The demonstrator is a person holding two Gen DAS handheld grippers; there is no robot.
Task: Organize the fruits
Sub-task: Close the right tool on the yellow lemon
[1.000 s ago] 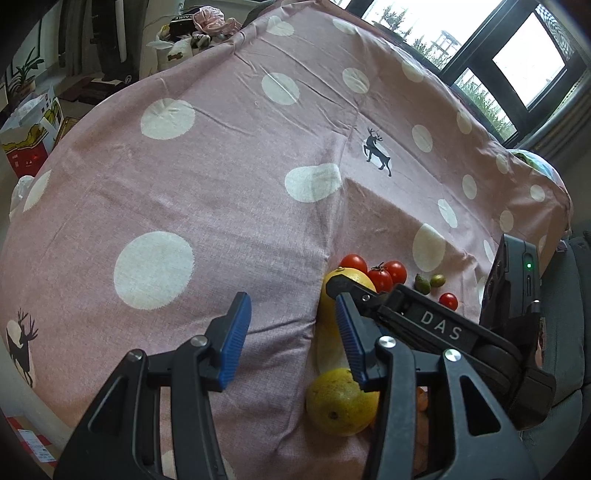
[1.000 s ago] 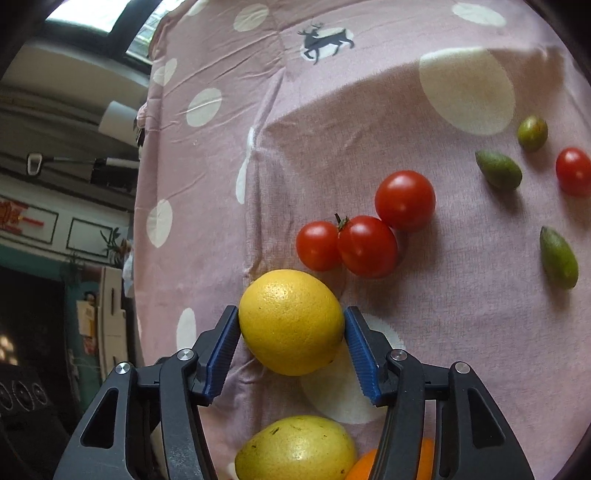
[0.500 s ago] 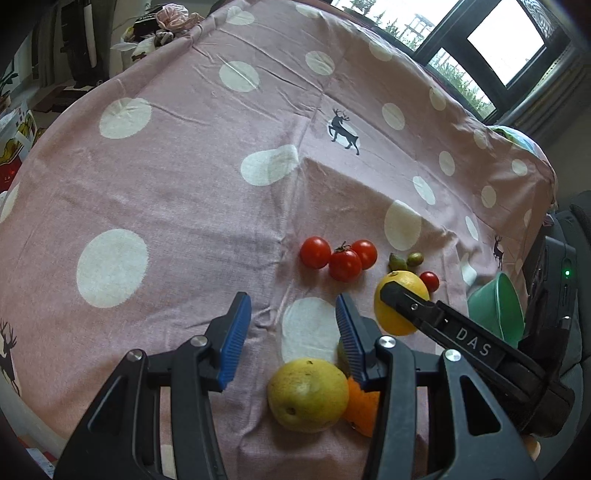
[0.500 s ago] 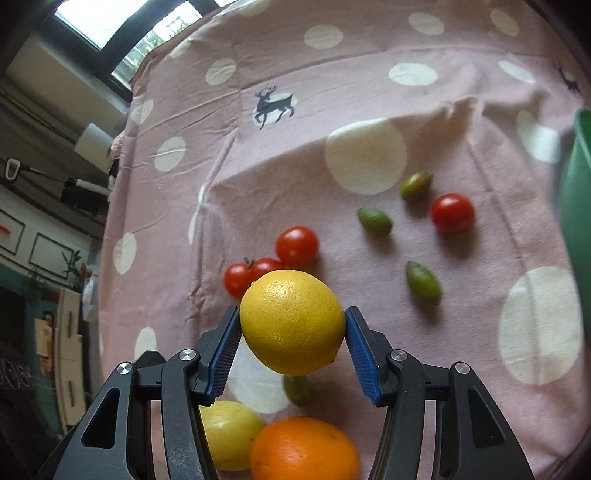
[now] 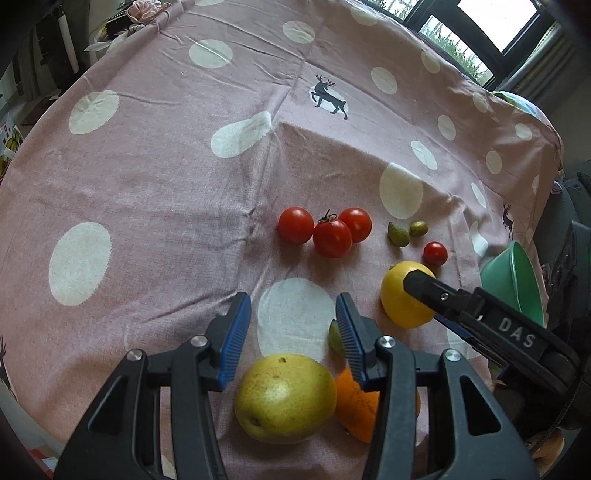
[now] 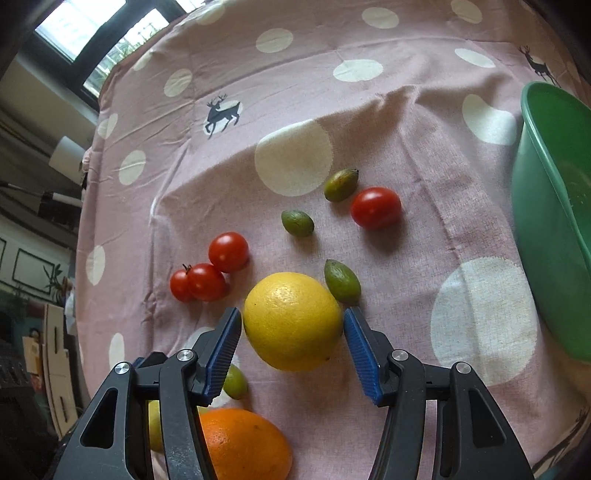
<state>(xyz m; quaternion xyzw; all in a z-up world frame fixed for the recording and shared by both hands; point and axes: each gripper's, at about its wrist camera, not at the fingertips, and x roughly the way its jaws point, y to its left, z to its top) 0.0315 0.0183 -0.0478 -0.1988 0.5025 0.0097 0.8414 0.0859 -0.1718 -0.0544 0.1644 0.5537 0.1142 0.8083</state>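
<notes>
My right gripper [image 6: 293, 339] is shut on a yellow lemon [image 6: 291, 320] and holds it above the pink dotted cloth; it also shows in the left wrist view [image 5: 406, 295]. My left gripper [image 5: 293, 332] is open and empty above the cloth. A yellow-green pear [image 5: 284, 398] and an orange [image 5: 356, 406] lie just below it. Three red tomatoes [image 5: 330, 230] lie in a cluster. A single small tomato [image 6: 375, 207] and several small green fruits [image 6: 297, 222] lie further right. A green bowl [image 6: 554, 236] stands at the right.
The pink cloth [image 5: 166, 166] with white dots and deer prints covers the whole table. Windows [image 5: 480, 33] are beyond the far edge. Boxes and clutter stand on the floor at the left [image 5: 11, 136].
My right gripper has lifted the lemon off the cloth and carried it right, toward the green bowl. My left gripper has pulled back and stays open.
</notes>
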